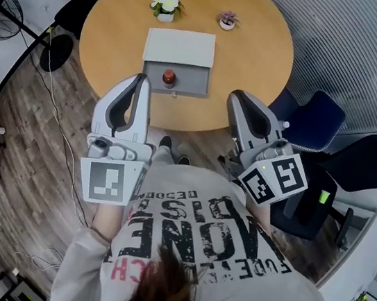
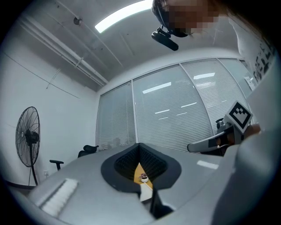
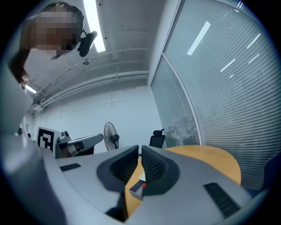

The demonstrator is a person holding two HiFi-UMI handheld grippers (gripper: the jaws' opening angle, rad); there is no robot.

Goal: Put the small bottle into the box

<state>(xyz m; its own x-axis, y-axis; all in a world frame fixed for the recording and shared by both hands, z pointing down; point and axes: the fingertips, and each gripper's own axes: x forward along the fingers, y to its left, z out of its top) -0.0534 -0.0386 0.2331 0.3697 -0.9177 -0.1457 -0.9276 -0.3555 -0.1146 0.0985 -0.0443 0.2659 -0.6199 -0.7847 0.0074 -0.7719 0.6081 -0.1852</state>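
Standing inside the open grey box [image 1: 180, 48] on the round table [image 1: 260, 45], the small bottle [image 1: 168, 77] was already in place. The left gripper [image 1: 142, 78] and right gripper [image 1: 237, 95] had their jaws closed on nothing, near the table's front edge. Finishing well probably meant keeping them clear of the box. Counted: one bottle, one box, two potted plants [image 1: 166, 6], two grippers.
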